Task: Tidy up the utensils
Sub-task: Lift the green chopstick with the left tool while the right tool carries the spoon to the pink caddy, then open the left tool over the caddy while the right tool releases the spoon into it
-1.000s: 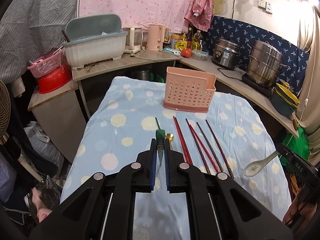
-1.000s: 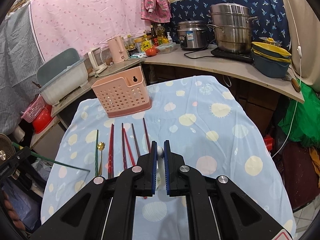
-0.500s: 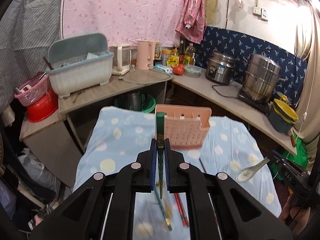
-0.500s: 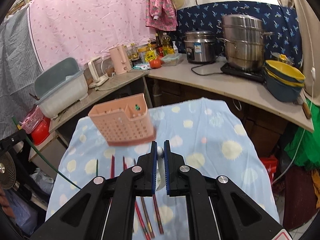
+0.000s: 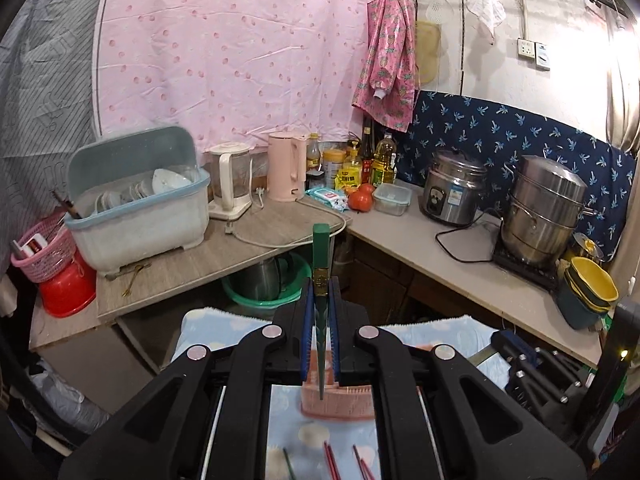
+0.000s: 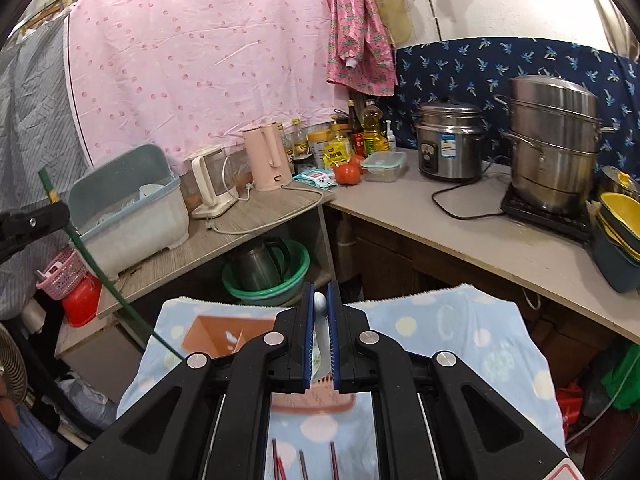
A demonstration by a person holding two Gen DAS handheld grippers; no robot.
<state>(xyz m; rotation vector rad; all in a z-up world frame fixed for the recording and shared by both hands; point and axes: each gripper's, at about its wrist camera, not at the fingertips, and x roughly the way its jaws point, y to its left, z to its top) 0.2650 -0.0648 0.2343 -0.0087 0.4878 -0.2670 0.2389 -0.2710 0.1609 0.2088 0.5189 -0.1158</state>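
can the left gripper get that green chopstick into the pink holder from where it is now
Probably yes. The left gripper grips the green chopstick tip-down above the pink holder, with nothing visible between them. The right gripper, holding a white spoon, hovers close by.

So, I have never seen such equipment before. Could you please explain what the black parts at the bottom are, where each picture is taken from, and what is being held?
There is no robot here. A person holds one pair of tongs in each hand, and a wide-angle camera on each looks forward along its two black fingers. That is why the black parts fill the bottom of both pictures.

The left tongs are shut on a green-handled utensil; its thin end points down over the pink utensil basket. The right-hand view shows the same utensil from the side.

The right tongs are shut on a white spoon, also above the basket.

The basket stands on a table with a blue dotted cloth. Red chopsticks lie on the cloth, nearer the cameras. Behind is a kitchen counter.
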